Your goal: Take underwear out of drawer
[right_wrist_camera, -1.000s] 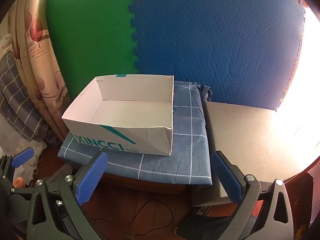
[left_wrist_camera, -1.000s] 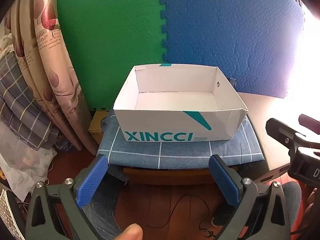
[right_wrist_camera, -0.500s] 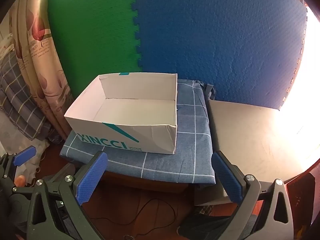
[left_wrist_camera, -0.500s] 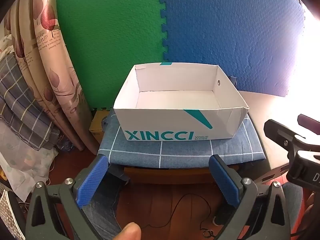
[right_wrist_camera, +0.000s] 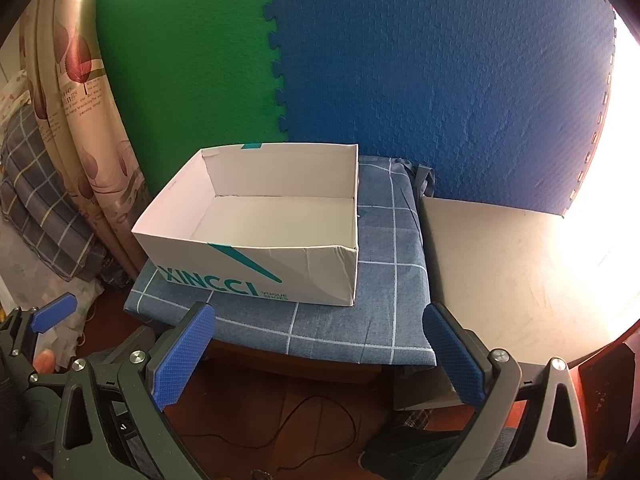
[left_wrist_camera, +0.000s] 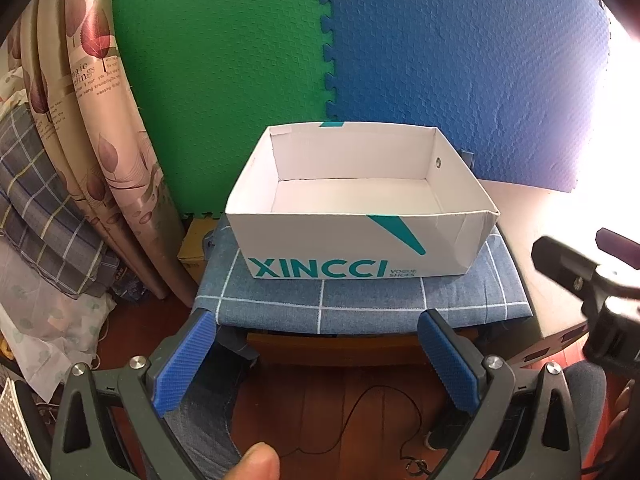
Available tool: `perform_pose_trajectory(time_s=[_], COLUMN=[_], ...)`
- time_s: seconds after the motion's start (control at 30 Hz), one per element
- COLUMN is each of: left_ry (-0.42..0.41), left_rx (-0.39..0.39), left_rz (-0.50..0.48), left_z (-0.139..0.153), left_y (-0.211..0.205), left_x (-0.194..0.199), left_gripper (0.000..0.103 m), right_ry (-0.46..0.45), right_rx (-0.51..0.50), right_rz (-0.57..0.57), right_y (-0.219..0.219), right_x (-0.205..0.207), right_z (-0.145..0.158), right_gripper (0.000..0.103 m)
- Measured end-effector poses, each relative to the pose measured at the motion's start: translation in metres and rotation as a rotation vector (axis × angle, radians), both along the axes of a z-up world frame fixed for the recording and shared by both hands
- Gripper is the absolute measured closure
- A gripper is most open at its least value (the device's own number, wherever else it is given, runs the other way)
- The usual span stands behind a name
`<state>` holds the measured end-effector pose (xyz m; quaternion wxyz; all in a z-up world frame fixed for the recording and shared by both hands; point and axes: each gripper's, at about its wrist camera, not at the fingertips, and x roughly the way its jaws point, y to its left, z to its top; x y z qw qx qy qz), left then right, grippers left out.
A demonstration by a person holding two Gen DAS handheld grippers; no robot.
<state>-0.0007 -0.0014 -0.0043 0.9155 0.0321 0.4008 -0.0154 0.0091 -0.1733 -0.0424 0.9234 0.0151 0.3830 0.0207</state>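
Observation:
A white XINCCI shoe box (left_wrist_camera: 360, 248) stands open on a blue checked cushion (left_wrist_camera: 360, 308); it also shows in the right wrist view (right_wrist_camera: 256, 268). What I see of its inside is bare white. No underwear or drawer is in view. My left gripper (left_wrist_camera: 320, 360) is open and empty, in front of and below the cushion's front edge. My right gripper (right_wrist_camera: 320, 356) is open and empty, in front of the cushion's right front corner. The right gripper's body shows at the right of the left wrist view (left_wrist_camera: 592, 280).
Green (left_wrist_camera: 224, 80) and blue (left_wrist_camera: 460, 72) foam mats back the scene. A leaf-print curtain (left_wrist_camera: 100, 160) and checked bedding (left_wrist_camera: 40, 220) are at the left. A pale tabletop (right_wrist_camera: 520, 272) lies right of the cushion. A black cable (right_wrist_camera: 312, 420) lies on the wood floor.
Both grippers have edged slightly forward and right; the box sits a little larger in both views. Both grippers stay open.

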Motion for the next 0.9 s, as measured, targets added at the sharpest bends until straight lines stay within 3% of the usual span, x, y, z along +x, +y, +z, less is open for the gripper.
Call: perform_pose_trajectory(time_s=[0.17,0.5,0.9], left_ry=[-0.015,0.049,0.09], left_rx=[-0.013,-0.026,0.05], left_rz=[0.019,0.007,0.031], left_z=[-0.011,-0.035,-0.048], left_y=[0.006,0.01,-0.004], left_x=[0.001,0.009,0.01], left_gripper=[0.0,0.0,0.0], right_ry=[-0.02,0.022,0.044], right_rx=[0.002,0.047,0.049], right_rz=[-0.02,-0.008,0.011], right_y=[-0.007,-0.016,-0.022], right_x=[-0.002,0.004,0.005], right_z=[0.004,-0.014,-0.03], right_gripper=[0.0,0.0,0.0])
